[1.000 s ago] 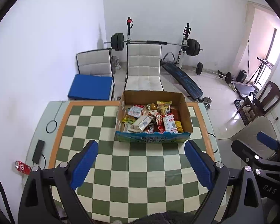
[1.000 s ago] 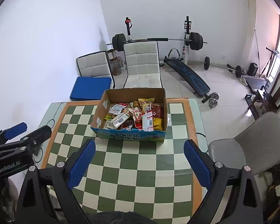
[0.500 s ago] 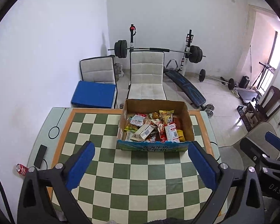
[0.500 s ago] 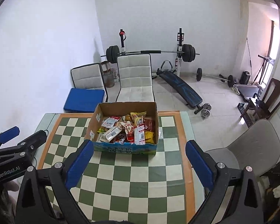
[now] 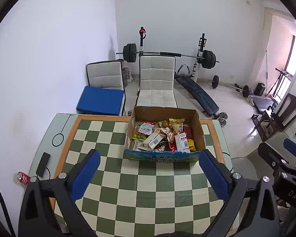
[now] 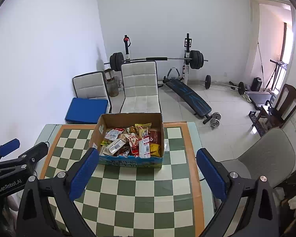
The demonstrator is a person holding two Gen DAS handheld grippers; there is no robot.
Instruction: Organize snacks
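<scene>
Now the left claw [image 5: 149, 168] and the right claw [image 6: 147, 166] hang wide apart, holding nothing, above the counter [image 5: 148, 197], near the box [image 5: 162, 157] full of snacks [image 5: 161, 136].

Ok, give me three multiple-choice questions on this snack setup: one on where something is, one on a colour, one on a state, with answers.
1. Where is the cardboard box?
A. on the checkered table
B. on the white chair
C. on the floor

2. What colour are the gripper fingers?
A. red
B. blue
C. yellow

3. How are the left gripper and right gripper?
A. both open, empty
B. both shut on snacks
C. one holds the box

Answers: 1 A, it sits on the table. 2 B, the pads are blue. 3 A, fingers wide apart, nothing between them.
</scene>
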